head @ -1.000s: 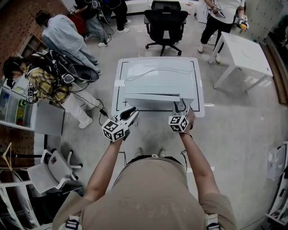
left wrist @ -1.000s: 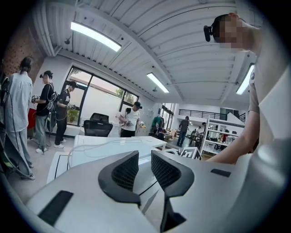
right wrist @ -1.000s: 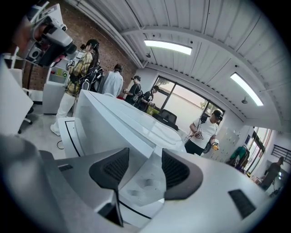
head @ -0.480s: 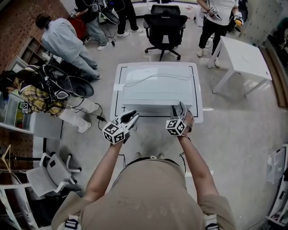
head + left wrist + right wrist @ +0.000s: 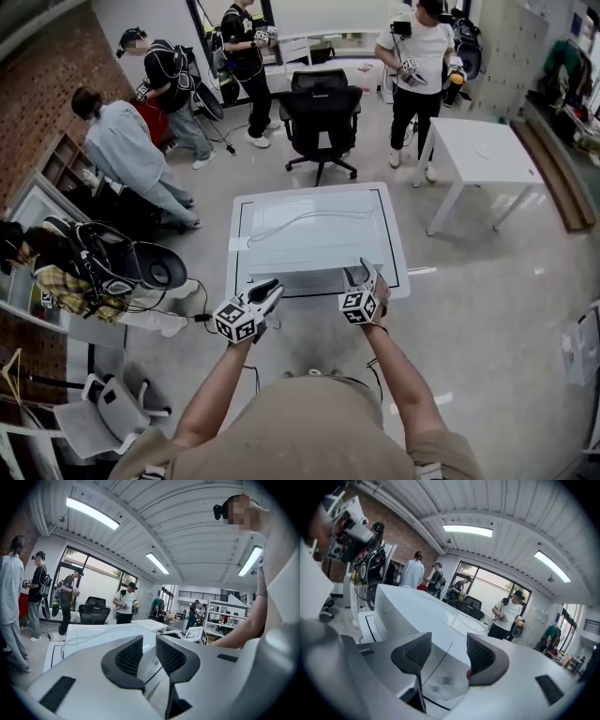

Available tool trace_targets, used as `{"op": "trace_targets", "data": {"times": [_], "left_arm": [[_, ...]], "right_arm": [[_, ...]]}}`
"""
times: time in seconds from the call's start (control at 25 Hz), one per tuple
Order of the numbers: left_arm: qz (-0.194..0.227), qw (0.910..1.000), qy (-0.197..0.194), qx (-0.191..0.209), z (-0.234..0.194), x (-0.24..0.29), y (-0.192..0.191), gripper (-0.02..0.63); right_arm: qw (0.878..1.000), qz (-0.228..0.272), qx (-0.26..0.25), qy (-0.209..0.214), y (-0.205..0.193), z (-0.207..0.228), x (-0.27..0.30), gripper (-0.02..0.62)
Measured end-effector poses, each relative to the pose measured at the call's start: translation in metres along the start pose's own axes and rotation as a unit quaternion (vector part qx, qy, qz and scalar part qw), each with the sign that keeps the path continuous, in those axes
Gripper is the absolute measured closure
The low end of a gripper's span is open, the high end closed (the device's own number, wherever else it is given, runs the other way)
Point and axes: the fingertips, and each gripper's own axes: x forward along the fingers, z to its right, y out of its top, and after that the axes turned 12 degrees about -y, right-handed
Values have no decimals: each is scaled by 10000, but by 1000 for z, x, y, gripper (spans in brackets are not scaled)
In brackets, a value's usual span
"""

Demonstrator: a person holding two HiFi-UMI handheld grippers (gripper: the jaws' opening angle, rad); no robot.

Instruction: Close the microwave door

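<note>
The white microwave (image 5: 314, 234) stands on a white table (image 5: 398, 281), and its front door (image 5: 300, 277) looks flush with the body. My left gripper (image 5: 270, 289) hovers at the front left corner; its jaws (image 5: 149, 644) are a narrow gap apart with nothing between them. At the front right, my right gripper (image 5: 361, 272) points at the door. Its jaws are opening wide, and only the microwave's side (image 5: 422, 616) shows beyond my right gripper (image 5: 449, 651). The microwave's top (image 5: 93, 634) fills the left gripper view.
A cable (image 5: 309, 220) lies across the microwave's top. Behind the table stand a black office chair (image 5: 319, 112) and a white side table (image 5: 483, 155). Several people stand at the back, others crouch at the left. A grey chair (image 5: 103, 412) is at lower left.
The door panel stuck out a little at the front earlier and now lies flush. The head camera has tilted up, showing more of the room. Both grippers stay at the microwave's front.
</note>
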Motion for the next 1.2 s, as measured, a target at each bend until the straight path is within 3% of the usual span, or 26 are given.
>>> {"op": "trace_targets", "data": {"times": [0.16,0.28,0.4,0.52,0.8,1.2], "left_arm": [[30,9999,-49,114,4,-4,16,532],[136,9998,-39,161,3,-10,31,532],[398,9990,-27,217,6,-15,56,532],[647,9971,-31,408,16,-19,87,532],[1139,9922,-82,509,37,-28,140,532],[1247,9914,96,390,38,-22,131,532]], "right_arm": [[9949,494,874,45,48,27,-26,362],[9836,1020,1481,-105,96,58,-53,363],[9742,1369,1784,-170,134,86,-76,364],[9679,1578,1953,107,158,102,-99,363],[9574,1727,2192,742,170,119,-141,363],[9644,1556,2014,723,144,136,-157,363]]}}
